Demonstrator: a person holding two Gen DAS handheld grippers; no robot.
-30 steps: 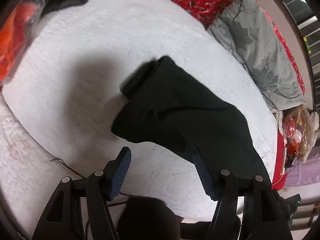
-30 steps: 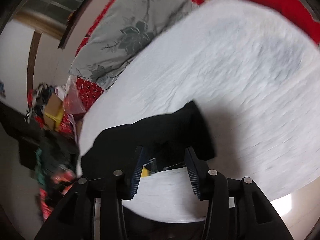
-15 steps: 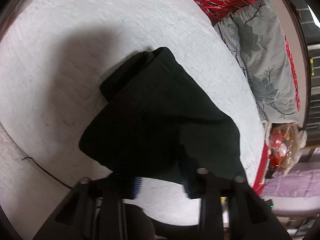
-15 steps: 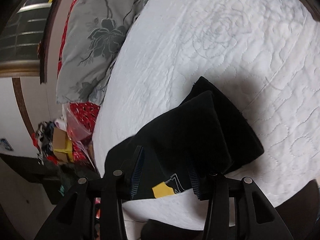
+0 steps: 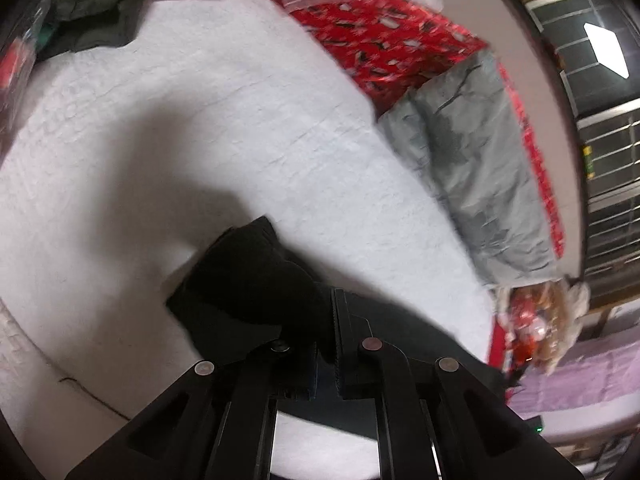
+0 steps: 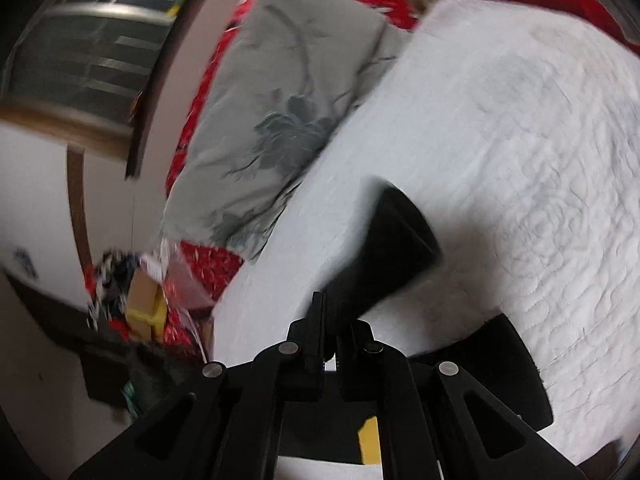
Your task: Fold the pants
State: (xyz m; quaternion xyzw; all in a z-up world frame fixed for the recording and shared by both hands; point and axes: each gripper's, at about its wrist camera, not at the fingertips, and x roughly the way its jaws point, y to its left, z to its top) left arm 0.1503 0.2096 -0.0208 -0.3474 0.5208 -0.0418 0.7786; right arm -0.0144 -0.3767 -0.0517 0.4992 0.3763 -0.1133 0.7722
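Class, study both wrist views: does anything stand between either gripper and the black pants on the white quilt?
Nothing visible does. The left gripper is shut on the black pants, with cloth bunched right at its fingers. The right gripper is likewise shut on the pants. The white quilt beyond them shows bare.

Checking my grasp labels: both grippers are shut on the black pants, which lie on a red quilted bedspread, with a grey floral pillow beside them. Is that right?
Not quite: the quilted bedspread under the black pants is white, as the left wrist view shows; red fabric only borders it. The rest holds: left gripper and right gripper are shut on the pants, and the grey floral pillow lies beside them.
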